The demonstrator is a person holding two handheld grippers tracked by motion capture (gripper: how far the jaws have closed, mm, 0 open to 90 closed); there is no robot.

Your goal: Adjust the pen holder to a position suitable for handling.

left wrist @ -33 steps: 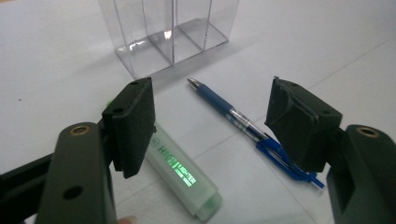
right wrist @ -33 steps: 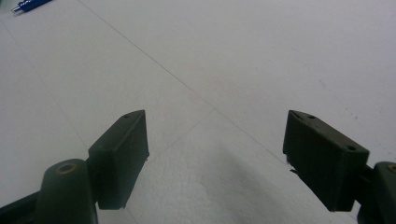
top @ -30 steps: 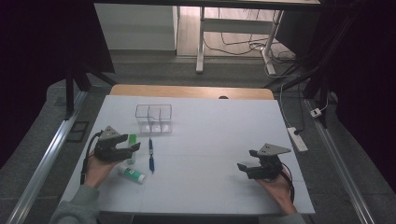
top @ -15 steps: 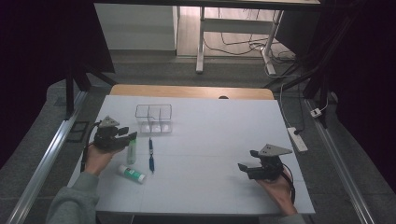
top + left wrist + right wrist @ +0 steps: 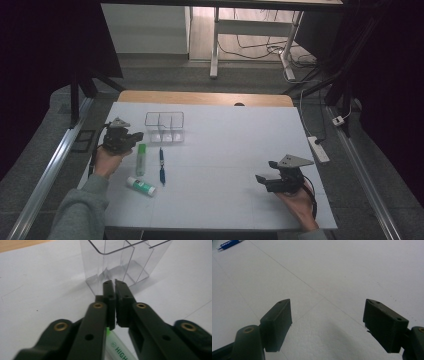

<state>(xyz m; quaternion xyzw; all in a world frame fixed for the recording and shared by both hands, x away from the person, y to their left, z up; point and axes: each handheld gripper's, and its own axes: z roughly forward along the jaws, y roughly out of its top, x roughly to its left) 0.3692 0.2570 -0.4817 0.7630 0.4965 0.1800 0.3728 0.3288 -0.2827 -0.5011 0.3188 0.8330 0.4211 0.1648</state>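
White tabletop (image 5: 225, 150) with a bare wooden strip along the far edge. Sitting on it: a clear plastic organizer (image 5: 165, 126) just ahead of the left gripper (image 5: 131, 138), a green highlighter (image 5: 141, 159) lying right under and beside that gripper, and a blue pen (image 5: 161, 166) next to the highlighter, on the side toward the right gripper (image 5: 265, 180). A small white tube with a green cap (image 5: 140, 186) lies nearer the person than the left gripper. Bare white surface around the right gripper.
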